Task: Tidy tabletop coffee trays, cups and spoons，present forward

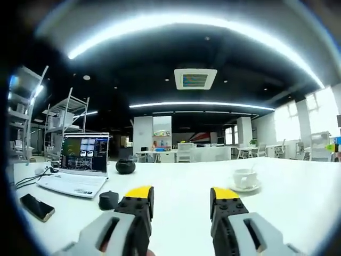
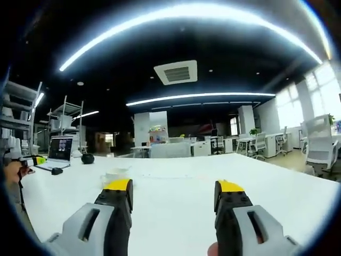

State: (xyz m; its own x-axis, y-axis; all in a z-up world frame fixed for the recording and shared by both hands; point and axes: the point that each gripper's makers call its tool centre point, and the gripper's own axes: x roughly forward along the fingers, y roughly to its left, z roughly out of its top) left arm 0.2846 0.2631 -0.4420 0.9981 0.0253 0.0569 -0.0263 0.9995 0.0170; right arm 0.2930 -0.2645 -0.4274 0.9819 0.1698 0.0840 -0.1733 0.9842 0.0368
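A white cup on a white saucer sits on the white table, ahead and to the right of my left gripper, which is open with nothing between its yellow-tipped jaws. In the right gripper view the same cup and saucer appears pale and blurred just beyond the left jaw. My right gripper is open and empty above the table. At the far left edge of that view the left gripper's yellow tip and a hand show.
An open laptop stands at the left with a phone in front, a small black puck and a round black object near it. Cables lie beside the laptop. Shelving racks and office desks stand behind.
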